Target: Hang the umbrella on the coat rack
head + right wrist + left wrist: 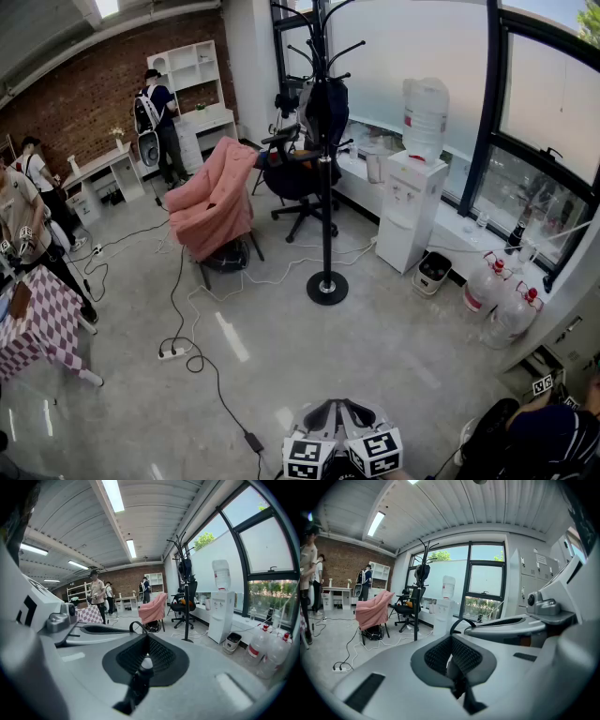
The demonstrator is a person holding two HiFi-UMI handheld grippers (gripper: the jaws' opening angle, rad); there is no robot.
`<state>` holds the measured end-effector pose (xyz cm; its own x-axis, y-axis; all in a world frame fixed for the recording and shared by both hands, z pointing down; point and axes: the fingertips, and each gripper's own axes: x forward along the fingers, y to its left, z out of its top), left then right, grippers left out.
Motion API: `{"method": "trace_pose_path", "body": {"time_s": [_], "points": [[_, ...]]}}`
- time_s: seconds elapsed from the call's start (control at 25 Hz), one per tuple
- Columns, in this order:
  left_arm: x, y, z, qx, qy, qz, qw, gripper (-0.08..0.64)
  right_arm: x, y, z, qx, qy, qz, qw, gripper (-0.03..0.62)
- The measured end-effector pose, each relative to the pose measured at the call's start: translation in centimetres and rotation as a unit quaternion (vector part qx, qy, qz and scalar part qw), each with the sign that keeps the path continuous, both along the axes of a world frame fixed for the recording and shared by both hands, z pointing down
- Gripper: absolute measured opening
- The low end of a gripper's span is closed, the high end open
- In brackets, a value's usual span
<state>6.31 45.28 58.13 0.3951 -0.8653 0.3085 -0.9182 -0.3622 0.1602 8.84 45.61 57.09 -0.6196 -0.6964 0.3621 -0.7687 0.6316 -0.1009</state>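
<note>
The left gripper [451,639] and right gripper [146,637], side by side, have jaws closed on the umbrella's loop [461,618]. The coat rack [325,187] stands well ahead, with cables [178,309] and a pink chair [220,197] to its left.

Glossy pale grey floor [375,356]. Black coat rack [325,216]. Pink cloth [217,202]; black office chair [298,178]. White water dispenser [410,211] topped by a cloudy clear bottle [427,117]. Red-brown brick wall [84,94], white shelves [192,70]. Pink-and-white checked tablecloth [42,328]. Black cables [176,300]. Left gripper [451,646] and right gripper [146,646]: light grey bodies, black mesh-patterned pads, cubes bearing black-and-white square markers.
</note>
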Motion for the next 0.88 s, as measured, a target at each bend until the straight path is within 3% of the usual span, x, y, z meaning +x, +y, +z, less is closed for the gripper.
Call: {"method": "trace_pose_path", "body": {"time_s": [0.56, 0.88], "points": [[-0.8, -2.9, 0.9, -0.016, -0.002, -0.002, 0.9999, 0.011, -1.0, -3.1, 1.2, -0.024, -0.016, -0.003, 1.0, 0.012], [-2.0, -7.3, 1.1, -0.016, 0.001, -0.013, 0.9998, 0.011, -1.8, -7.5, 1.3, -0.02, -0.014, -0.001, 1.0, 0.011]]}}
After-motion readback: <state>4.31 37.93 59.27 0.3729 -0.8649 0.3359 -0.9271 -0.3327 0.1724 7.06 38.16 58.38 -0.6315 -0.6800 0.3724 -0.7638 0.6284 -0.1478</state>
